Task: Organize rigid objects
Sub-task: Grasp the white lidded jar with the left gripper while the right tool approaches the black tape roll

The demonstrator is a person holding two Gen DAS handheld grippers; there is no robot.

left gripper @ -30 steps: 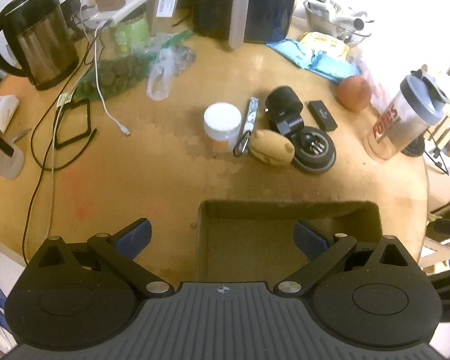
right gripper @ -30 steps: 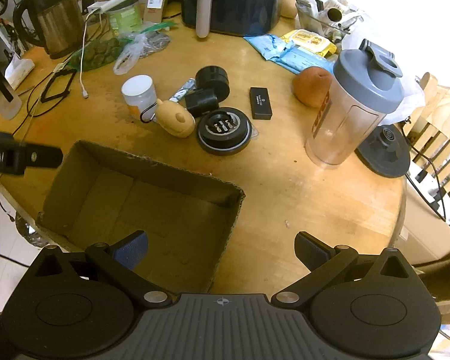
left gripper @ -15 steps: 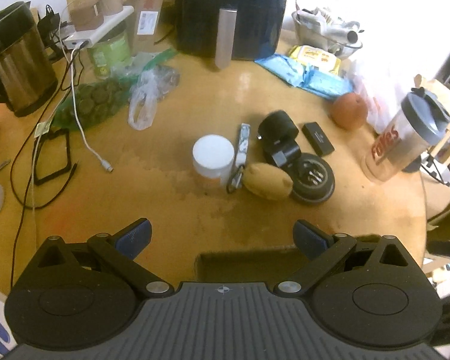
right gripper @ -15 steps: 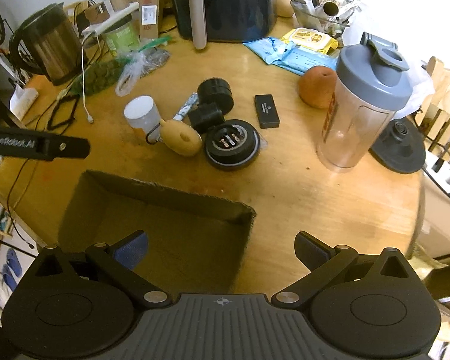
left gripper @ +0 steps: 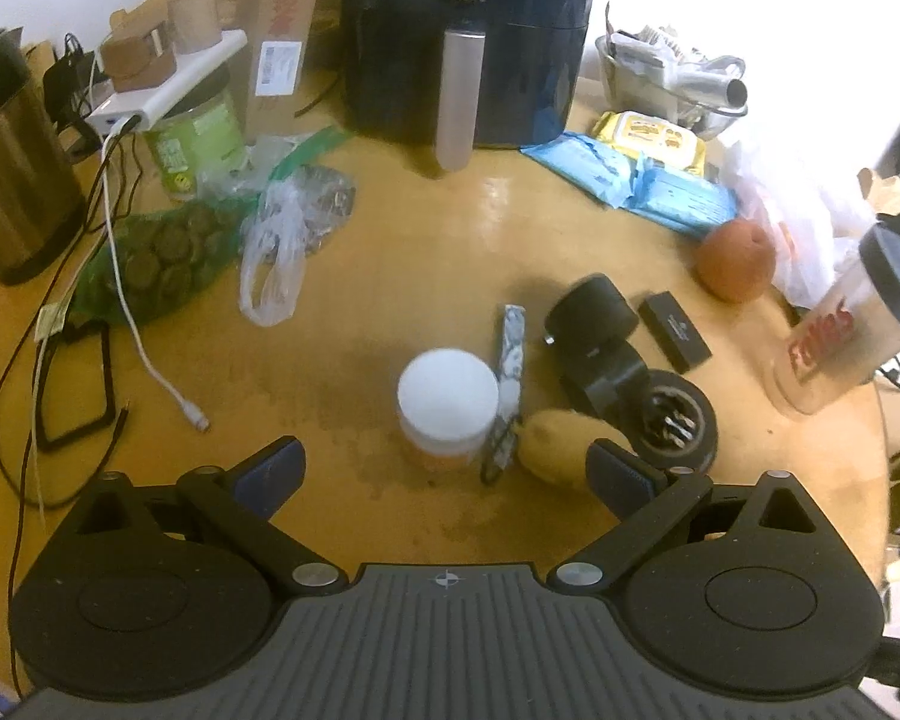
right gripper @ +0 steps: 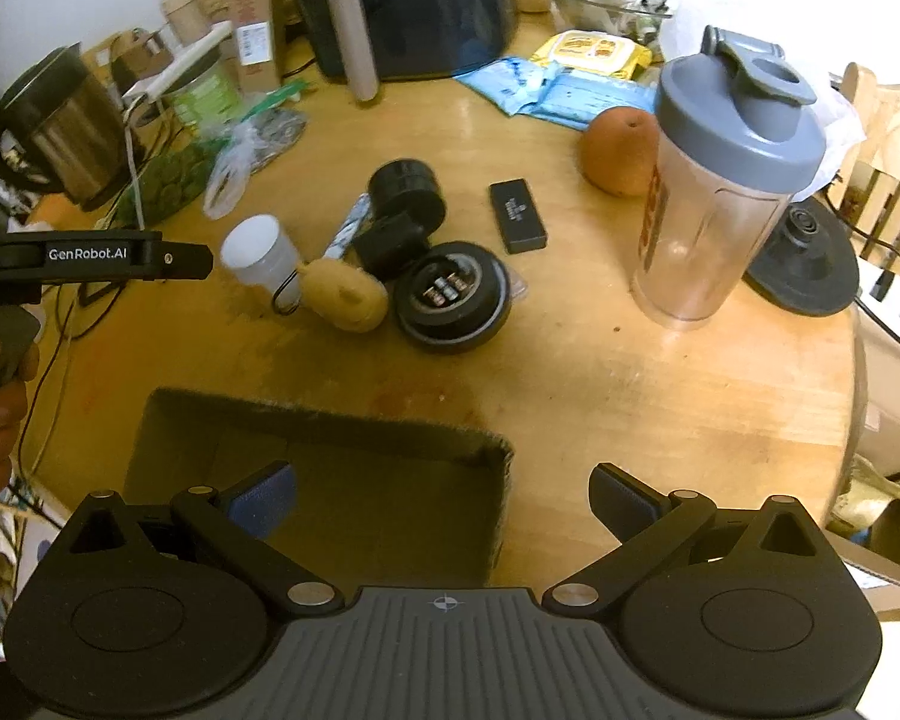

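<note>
Left gripper (left gripper: 444, 471) advances past cardboard box (right gripper: 330, 468), jaws wide, white-lidded jar (left gripper: 448, 402) now at 12 o'clock. Right gripper (right gripper: 441, 498) wide, empty, over box.

The round wooden bench (right gripper: 630, 372) looks smooth and glossy. The brown cardboard box (right gripper: 330, 420) is matt, rough-edged. The brushed-metal kettle (right gripper: 72, 126) shines dully.

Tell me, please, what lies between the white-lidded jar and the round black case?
In the left wrist view, a patterned strap and a tan oval object lie between white-lidded jar and round black case.
</note>
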